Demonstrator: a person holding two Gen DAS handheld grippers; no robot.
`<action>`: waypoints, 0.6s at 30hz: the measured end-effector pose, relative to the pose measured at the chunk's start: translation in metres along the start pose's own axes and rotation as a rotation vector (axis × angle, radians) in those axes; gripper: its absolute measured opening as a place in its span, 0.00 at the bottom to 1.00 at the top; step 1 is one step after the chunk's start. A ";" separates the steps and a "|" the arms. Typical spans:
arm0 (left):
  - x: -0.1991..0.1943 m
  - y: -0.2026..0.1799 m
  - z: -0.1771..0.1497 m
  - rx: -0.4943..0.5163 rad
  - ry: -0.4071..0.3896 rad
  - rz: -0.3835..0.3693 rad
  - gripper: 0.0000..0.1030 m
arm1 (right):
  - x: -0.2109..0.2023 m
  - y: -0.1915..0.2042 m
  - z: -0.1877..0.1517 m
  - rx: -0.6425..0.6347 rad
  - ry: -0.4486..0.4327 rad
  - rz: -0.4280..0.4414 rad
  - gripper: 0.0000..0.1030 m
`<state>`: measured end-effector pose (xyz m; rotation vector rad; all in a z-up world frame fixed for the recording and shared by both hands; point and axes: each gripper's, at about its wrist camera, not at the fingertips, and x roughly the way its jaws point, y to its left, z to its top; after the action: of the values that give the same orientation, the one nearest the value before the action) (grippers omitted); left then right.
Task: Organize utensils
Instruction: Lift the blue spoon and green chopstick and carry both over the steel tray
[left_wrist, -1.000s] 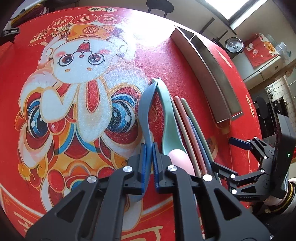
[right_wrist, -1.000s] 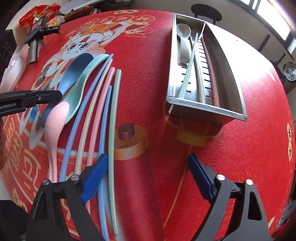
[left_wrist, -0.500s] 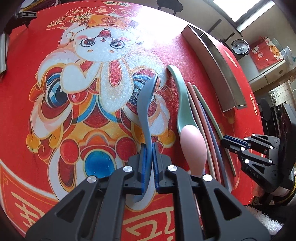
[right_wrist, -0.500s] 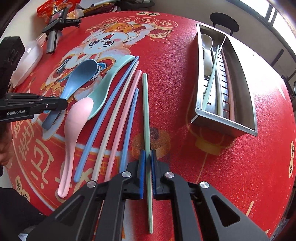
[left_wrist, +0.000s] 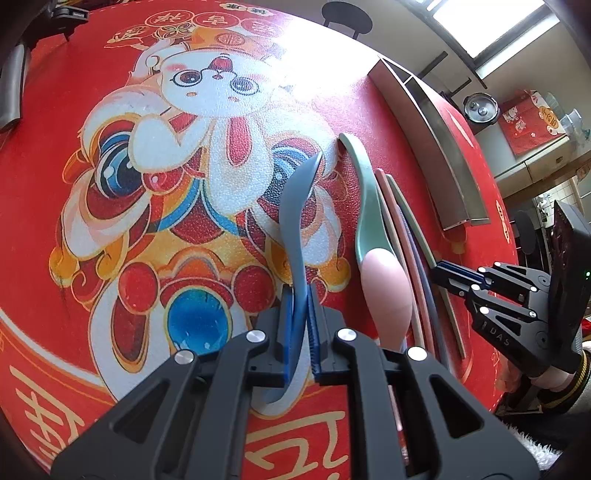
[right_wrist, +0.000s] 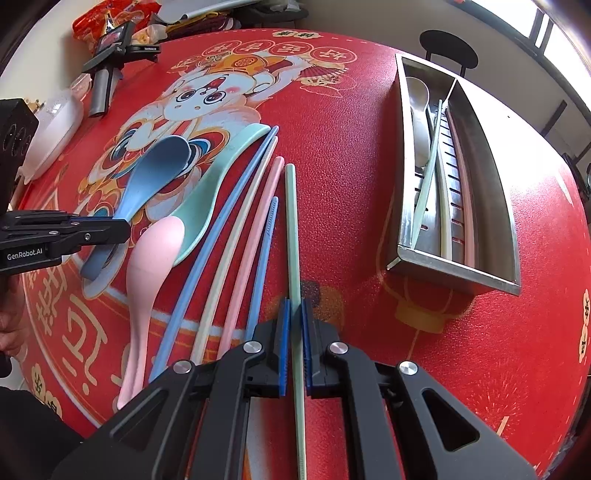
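My left gripper (left_wrist: 300, 325) grips the handle of a blue spoon (left_wrist: 295, 221), whose bowl points away over the red mat; its jaws are just starting to open, with the pads still on the handle. Seen from the right wrist, the blue spoon (right_wrist: 155, 173) sits left of a pink spoon (right_wrist: 155, 251) and a mint-green spoon (right_wrist: 221, 173). My right gripper (right_wrist: 293, 332) is shut on a green chopstick (right_wrist: 291, 229) that lies apart from several blue, cream and pink chopsticks (right_wrist: 236, 229). A steel two-compartment tray (right_wrist: 454, 273) stands to the right.
The tray's left compartment holds a grey spoon (right_wrist: 419, 99) and some chopsticks. A handheld device (right_wrist: 107, 74), a white case (right_wrist: 55, 129) and snack bags lie at the mat's far left edge. Bare red mat stretches between the chopsticks and the tray.
My right gripper went from open to shut on the green chopstick and drew it away from the others. My left gripper carried the blue spoon leftward, off the mint-green spoon.
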<state>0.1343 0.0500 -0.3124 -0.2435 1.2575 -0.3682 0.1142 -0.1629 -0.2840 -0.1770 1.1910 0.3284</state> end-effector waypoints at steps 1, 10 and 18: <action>0.000 -0.001 0.000 0.001 -0.001 0.003 0.13 | 0.000 0.000 0.000 0.005 -0.002 0.002 0.07; -0.001 -0.003 -0.002 0.006 -0.014 0.012 0.13 | -0.005 -0.011 -0.010 0.088 0.005 0.053 0.06; -0.001 -0.006 -0.002 0.006 -0.012 0.035 0.13 | -0.008 -0.012 -0.015 0.091 -0.001 0.060 0.06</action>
<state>0.1316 0.0446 -0.3098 -0.2174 1.2473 -0.3400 0.1024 -0.1799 -0.2820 -0.0617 1.2090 0.3257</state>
